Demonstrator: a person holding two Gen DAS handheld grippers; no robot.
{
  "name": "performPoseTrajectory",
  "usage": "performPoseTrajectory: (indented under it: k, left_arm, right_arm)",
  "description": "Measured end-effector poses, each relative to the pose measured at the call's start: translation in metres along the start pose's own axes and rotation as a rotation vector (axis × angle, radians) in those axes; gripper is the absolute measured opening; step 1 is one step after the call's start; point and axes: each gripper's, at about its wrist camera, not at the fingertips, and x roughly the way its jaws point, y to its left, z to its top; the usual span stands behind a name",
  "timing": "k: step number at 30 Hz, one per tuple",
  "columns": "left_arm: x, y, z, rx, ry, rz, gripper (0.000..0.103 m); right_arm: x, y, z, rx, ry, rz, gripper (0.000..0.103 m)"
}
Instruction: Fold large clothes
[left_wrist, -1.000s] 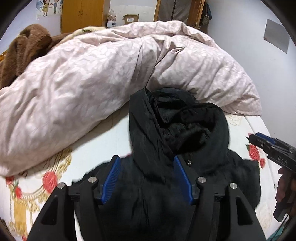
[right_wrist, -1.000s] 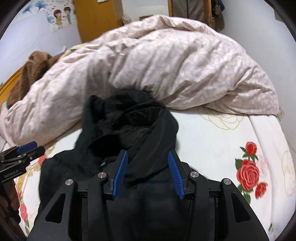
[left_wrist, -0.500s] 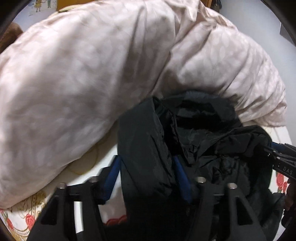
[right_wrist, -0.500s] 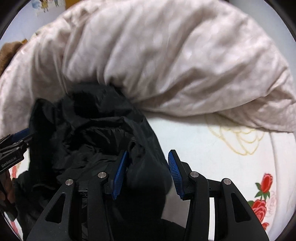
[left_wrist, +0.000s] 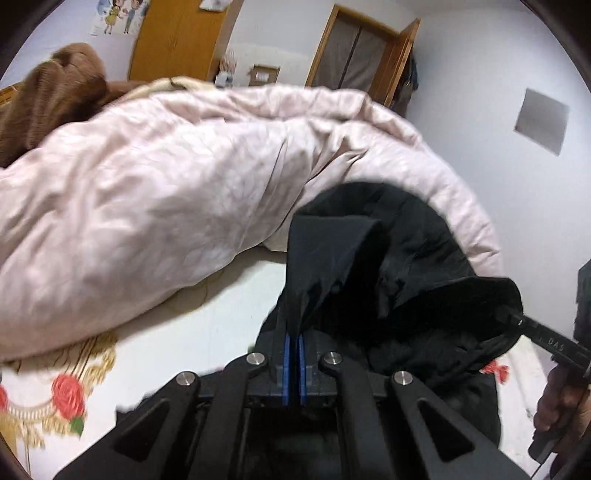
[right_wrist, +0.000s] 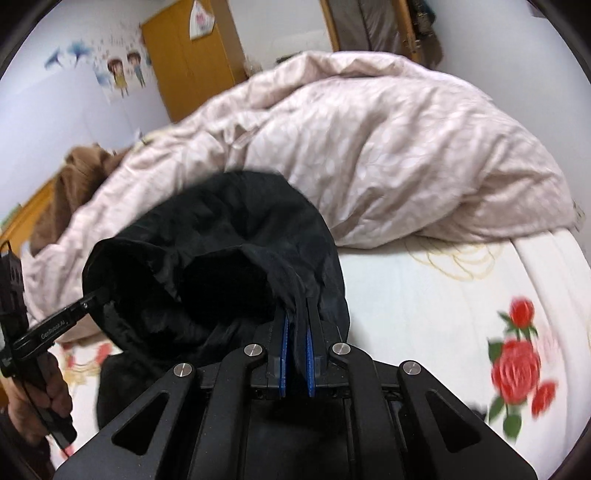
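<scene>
Black hooded padded jacket (left_wrist: 413, 280) hangs bunched above the white rose-printed bedsheet (left_wrist: 207, 332), held up at two edges in front of the crumpled pale pink duvet (left_wrist: 177, 192). On its left side, the left gripper (left_wrist: 294, 341) has its blue-padded jaws clamped together on a fold of the dark fabric. On its right side, the right gripper (right_wrist: 295, 332) likewise pinches the jacket's edge between nearly closed jaws, with a brown fuzzy blanket (right_wrist: 74, 177) lying behind.

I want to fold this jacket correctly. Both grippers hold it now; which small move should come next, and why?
Probably move the left gripper and right gripper apart: both are shut on the black jacket, which hangs bunched between them above the bed sheet.
</scene>
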Motion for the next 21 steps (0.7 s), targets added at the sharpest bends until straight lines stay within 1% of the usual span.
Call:
performPoseTrajectory:
  k: [3,8,12,14,15,18,21]
  left_arm:
    - [-0.036,-0.001,-0.027,-0.001,-0.01,-0.01,0.003]
    - [-0.058,0.004,-0.077,-0.021,0.054,-0.004,0.004]
    - [-0.061,0.017,-0.113,-0.07,0.117,0.018,0.004]
    - [-0.056,0.02,-0.127,-0.094,0.161,0.038,0.005]
    - [-0.055,0.023,-0.134,-0.102,0.175,0.046,0.009]
    - [-0.054,0.027,-0.146,-0.112,0.214,0.061,0.011]
    - [-0.062,0.033,-0.157,-0.11,0.244,0.089,0.011]
  right_arm:
    - [-0.032,0.003,-0.03,0.03,-0.008,0.01,0.007]
    - [-0.059,0.004,-0.086,0.063,0.053,0.013,0.007]
    - [-0.061,0.0,-0.122,0.089,0.116,0.009,0.007]
    - [-0.06,-0.002,-0.138,0.093,0.145,0.004,0.007]
    - [-0.058,-0.003,-0.146,0.099,0.161,0.002,0.007]
    - [-0.054,-0.006,-0.164,0.118,0.202,0.015,0.008]
    - [-0.055,-0.009,-0.174,0.134,0.229,0.014,0.013]
